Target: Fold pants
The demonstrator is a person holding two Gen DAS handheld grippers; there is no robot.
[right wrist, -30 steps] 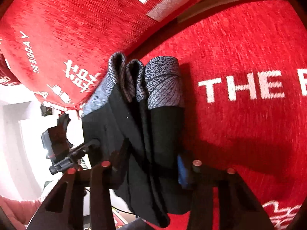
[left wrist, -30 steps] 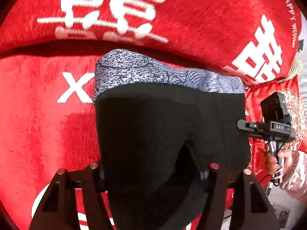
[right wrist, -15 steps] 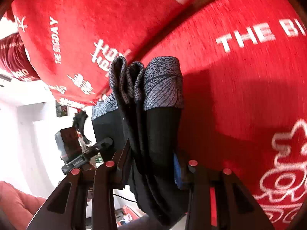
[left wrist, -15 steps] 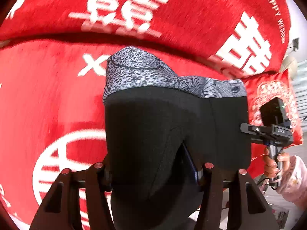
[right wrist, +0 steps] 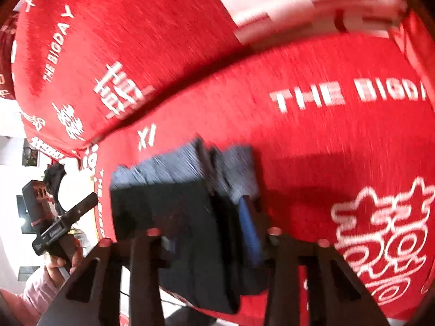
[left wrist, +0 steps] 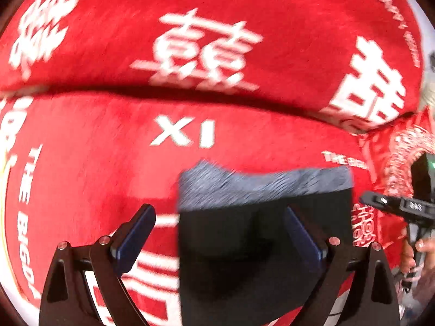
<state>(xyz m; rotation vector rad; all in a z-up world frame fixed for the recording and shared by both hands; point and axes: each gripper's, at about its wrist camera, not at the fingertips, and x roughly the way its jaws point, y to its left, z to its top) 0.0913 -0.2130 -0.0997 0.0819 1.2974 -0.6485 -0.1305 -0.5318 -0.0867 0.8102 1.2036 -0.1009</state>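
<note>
The left hand-held gripper [left wrist: 218, 233] is opening, its 2 jaws standing wide apart and clear of the folded pants [left wrist: 261, 239] hanging between them. The right hand-held gripper [right wrist: 206, 217] is closing, clamped on the pants at 6 o'clock, above the red blanket [right wrist: 312, 141].

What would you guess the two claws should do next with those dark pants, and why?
Probably open the right gripper too and back away: the left gripper is opening, its pads clear of the folded pants, while the right one pinches them above the red cover.
</note>
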